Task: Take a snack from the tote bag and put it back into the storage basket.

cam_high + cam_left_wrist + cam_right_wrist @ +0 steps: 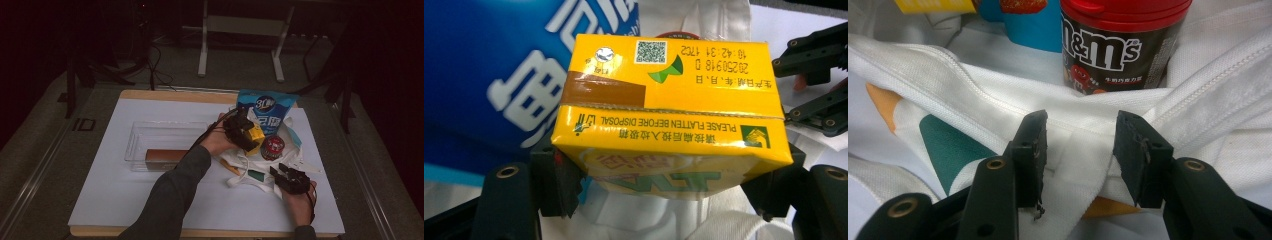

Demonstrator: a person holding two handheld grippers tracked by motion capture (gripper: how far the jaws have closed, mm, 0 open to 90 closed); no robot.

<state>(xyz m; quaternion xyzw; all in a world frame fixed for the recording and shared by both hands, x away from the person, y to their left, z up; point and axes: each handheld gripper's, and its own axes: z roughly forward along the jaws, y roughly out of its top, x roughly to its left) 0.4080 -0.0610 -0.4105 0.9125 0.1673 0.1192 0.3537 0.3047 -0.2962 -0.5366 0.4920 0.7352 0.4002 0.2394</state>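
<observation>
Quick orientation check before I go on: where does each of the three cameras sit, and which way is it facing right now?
High view: above the person's side of the table, facing forward and down at the white bag; forearms and both hands show.
Left gripper view: on the left gripper, looking along its fingers at the yellow carton they clamp.
Right gripper view: on the right gripper, facing the bag's strap and the M&M's tub.
Shared: carton, tub and blue pouch.
</observation>
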